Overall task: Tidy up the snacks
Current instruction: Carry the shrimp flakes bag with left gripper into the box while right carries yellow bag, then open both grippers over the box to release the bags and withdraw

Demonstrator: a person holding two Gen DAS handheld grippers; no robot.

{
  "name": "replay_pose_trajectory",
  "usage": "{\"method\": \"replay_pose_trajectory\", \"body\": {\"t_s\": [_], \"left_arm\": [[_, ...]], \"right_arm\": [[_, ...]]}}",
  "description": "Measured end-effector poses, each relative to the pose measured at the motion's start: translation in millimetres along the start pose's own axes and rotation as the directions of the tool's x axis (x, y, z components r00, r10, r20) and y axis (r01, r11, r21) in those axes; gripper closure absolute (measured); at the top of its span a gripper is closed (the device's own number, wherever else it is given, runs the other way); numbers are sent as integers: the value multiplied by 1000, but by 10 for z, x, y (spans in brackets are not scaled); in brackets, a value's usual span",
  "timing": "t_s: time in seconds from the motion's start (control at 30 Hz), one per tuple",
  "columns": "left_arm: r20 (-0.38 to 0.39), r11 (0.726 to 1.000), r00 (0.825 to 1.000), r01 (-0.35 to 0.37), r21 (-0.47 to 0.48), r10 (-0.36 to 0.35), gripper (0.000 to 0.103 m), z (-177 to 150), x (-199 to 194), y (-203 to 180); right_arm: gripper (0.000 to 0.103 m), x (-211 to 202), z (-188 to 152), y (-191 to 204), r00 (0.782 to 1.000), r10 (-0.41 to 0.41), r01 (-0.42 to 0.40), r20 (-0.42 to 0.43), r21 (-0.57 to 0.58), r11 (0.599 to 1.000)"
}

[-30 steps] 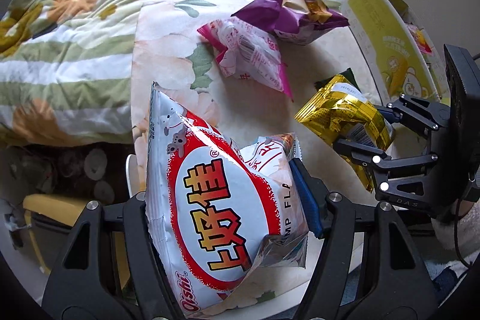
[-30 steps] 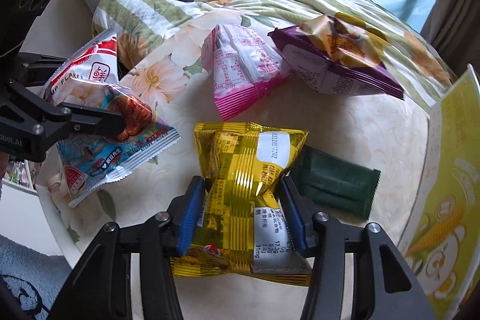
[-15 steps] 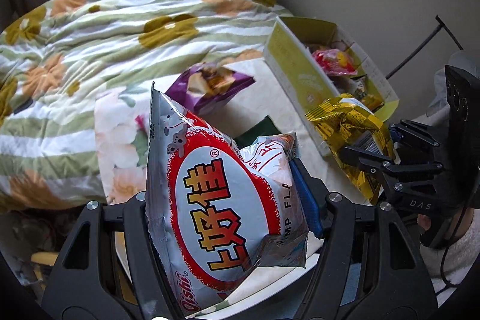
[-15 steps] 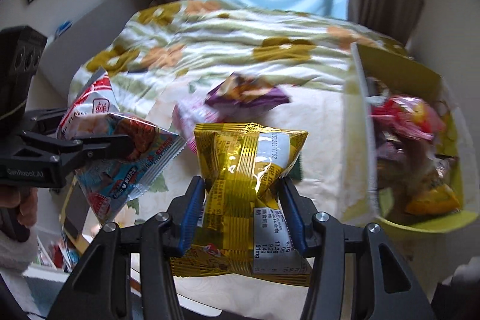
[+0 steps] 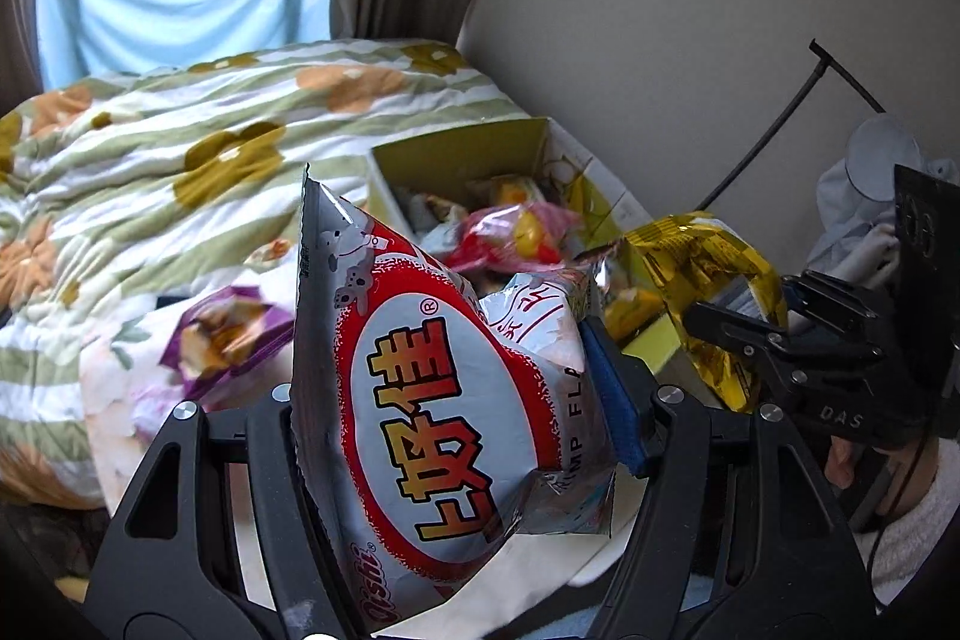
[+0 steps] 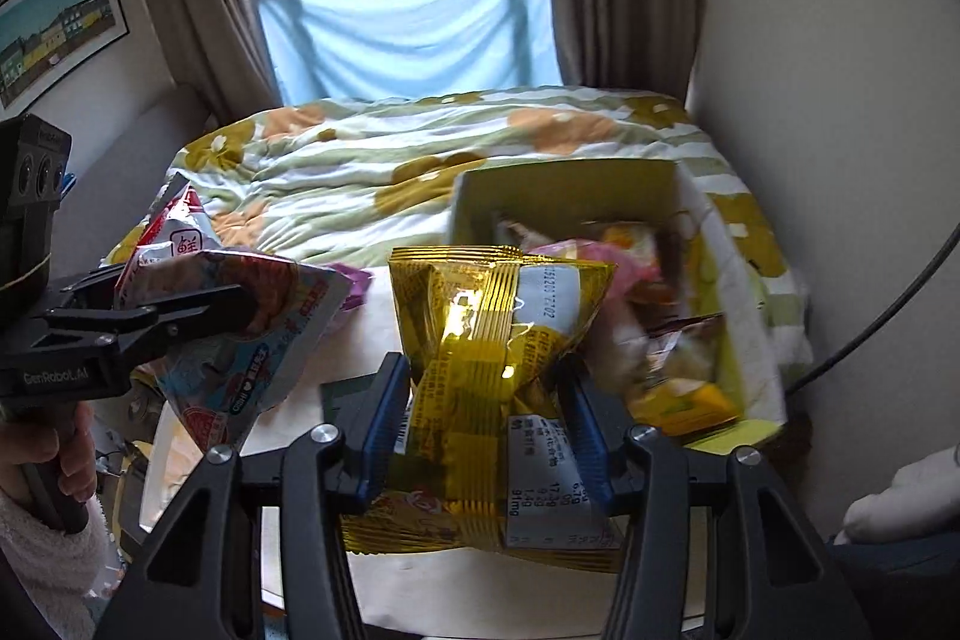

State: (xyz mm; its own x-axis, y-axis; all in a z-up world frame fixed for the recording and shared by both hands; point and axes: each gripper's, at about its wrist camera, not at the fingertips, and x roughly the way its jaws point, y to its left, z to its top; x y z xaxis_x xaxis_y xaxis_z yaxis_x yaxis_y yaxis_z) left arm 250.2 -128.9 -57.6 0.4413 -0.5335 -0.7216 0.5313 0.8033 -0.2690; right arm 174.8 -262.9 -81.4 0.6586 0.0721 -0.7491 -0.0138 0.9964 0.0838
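While both packets hang in the air above the bench, each is plain to read. The shrimp-flake bag is silver with a red oval ring and big yellow-and-red Chinese characters, puffed with air, its top corner standing up and tilted to the left. The gold packet is crinkled foil in yellow stripes with a white date panel and a printed nutrition label, pinched in at the waist.

In the left wrist view the left claw points toward the open yellow box, which stands at the far right of the bench against the wall and already holds several wrappers, a red-and-yellow one on top. This claw's jaws are closed partway on the shrimp-flake bag, its blue pad pressed into the bag's right side. The right claw sits level, aimed at the same box, its blue pads squeezing the gold packet from both sides, so the jaws stand at a middling width. In the right wrist view a bare hand in a fluffy white sleeve grips the left tool's handle.

A purple bag lies on the bench near the flowered quilt, and a dark green packet lies flat just behind the right claw.
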Motion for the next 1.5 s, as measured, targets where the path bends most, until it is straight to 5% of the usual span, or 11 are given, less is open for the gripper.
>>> {"method": "replay_pose_trajectory", "body": {"t_s": [0.33,0.43,0.5,0.57,0.9,1.23,1.27,1.33,1.37,1.5], "left_arm": [[-36,1000,999,6,17,-5,39,277,1252,-830],[-55,1000,998,-18,5,18,28,269,1537,-975],[-74,998,996,-52,-19,51,11,264,1664,-1028],[-69,997,995,-74,-36,72,3,229,1677,-1029],[-98,972,970,-229,-59,223,3,58,1354,-724],[-91,951,955,-290,-109,281,3,-78,1029,-482],[-87,950,955,-294,-111,285,3,-88,1001,-478],[-80,949,955,-293,-118,285,3,-120,941,-475],[-79,949,956,-291,-122,283,3,-138,924,-471],[-80,949,958,-284,-138,275,3,-207,864,-475]], "right_arm": [[56,91,164,-939,1000,-9,10,-19,32,999],[56,202,195,-1147,999,5,-4,-42,38,999],[56,260,200,-1264,998,25,-22,-55,45,999],[56,316,212,-1344,997,41,-38,-60,50,998],[56,543,281,-1389,989,130,-125,-69,71,990],[56,794,315,-1192,981,158,-149,-110,87,985],[53,791,312,-1198,982,161,-152,-101,96,984],[15,746,305,-1212,984,163,-155,-66,115,981],[5,705,287,-1219,984,174,-168,-43,119,979],[0,617,227,-1189,983,179,-177,-26,79,981]]}}
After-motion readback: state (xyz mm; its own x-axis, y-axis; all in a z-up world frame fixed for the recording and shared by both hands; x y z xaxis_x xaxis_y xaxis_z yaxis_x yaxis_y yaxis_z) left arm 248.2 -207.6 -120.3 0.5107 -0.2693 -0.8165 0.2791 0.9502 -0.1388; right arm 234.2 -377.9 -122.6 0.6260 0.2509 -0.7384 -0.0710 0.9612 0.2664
